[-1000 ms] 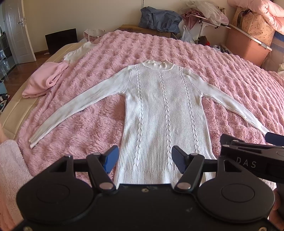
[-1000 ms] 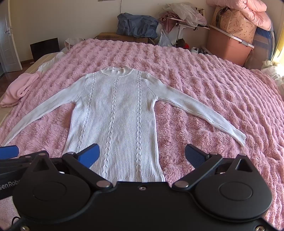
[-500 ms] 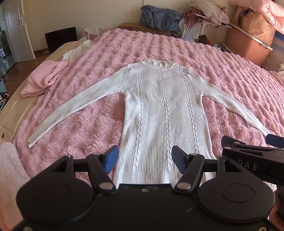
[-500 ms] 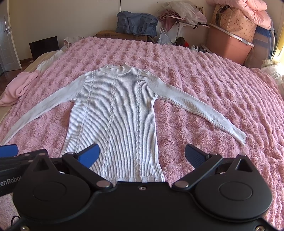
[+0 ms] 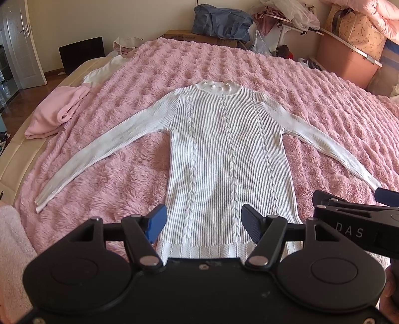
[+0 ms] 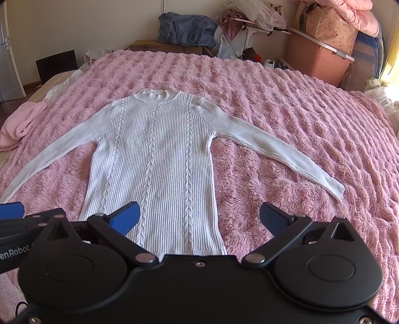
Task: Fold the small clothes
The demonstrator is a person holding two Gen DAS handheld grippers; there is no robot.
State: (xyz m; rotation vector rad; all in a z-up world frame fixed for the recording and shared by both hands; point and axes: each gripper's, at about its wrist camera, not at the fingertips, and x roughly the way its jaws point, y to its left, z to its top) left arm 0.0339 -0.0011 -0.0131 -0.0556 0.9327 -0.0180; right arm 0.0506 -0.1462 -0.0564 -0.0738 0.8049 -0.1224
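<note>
A white cable-knit sweater (image 5: 229, 159) (image 6: 154, 159) lies flat and face up on a pink fluffy blanket (image 5: 311, 87) (image 6: 286, 104), collar at the far end, both sleeves spread outward. My left gripper (image 5: 204, 223) hovers open above the hem, nothing between its blue pads. My right gripper (image 6: 199, 218) is open wider, over the hem's right corner and the blanket beside it, and holds nothing. Each gripper shows at the edge of the other's view.
A folded pink garment (image 5: 54, 112) and a white garment (image 5: 104, 69) lie at the bed's left edge. Beyond the bed stand a blue bag (image 5: 222, 20), cardboard boxes, a pink storage bin (image 6: 319, 59) and piled bedding. A door (image 5: 17, 44) is at far left.
Both views have shifted slightly, so the sweater sits a little lower and nearer in the frames. The jaws of both grippers have kept the same opening.
</note>
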